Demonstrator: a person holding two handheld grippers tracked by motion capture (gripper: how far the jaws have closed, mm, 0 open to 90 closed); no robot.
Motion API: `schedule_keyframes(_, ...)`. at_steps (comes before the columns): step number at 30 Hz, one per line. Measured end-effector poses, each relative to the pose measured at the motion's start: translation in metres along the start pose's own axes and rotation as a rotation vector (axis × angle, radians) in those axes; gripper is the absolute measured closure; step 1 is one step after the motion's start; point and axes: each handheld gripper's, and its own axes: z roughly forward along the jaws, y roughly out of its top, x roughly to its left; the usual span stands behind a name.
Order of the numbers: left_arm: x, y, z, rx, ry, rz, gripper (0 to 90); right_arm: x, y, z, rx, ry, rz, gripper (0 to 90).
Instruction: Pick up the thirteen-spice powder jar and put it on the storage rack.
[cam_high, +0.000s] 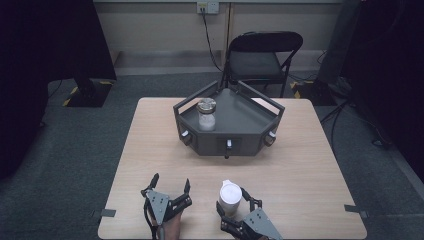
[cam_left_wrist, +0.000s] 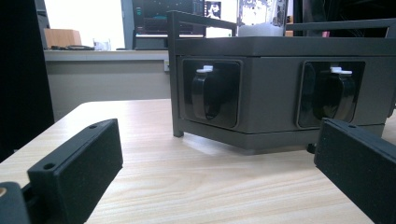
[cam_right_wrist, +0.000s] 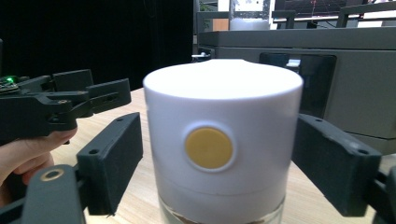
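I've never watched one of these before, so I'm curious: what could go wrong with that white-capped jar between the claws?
The right gripper brackets the tall white-lidded clear jar, but its black pads seem to stand just off the smooth lid, so a grip may slip. The jar is tall and narrow; an uneven squeeze could tip it on the pale wooden table. The open left gripper waits close by and might get bumped.

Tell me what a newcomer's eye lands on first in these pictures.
First, the white-capped clear jar with a yellow dot, standing near the table's front edge between the jaws of the right tongs, which are not visibly pressing it. Next, the dark grey six-sided metal tray-stand at mid-table, carrying a metal-lidded glass jar. The left tongs gape open over bare wood.
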Motion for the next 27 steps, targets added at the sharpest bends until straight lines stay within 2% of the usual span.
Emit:
schedule_keyframes(6,0.0000,0.0000,0.0000,0.000,0.000,0.001,0.4,-0.0048,0.0014,0.0027,0.017,0.016,0.004,28.6)
schedule_keyframes(13,-0.0012,0.0005,0.0002,0.002,0.004,0.004,0.5,-0.0043,0.0026,0.0021,0.020,0.017,-0.009,29.3)
schedule_keyframes(27,-0.0010,0.0003,0.0001,0.002,0.004,0.003,0.5,-0.0070,0.0046,0.0014,0.026,0.029,-0.002,29.5)
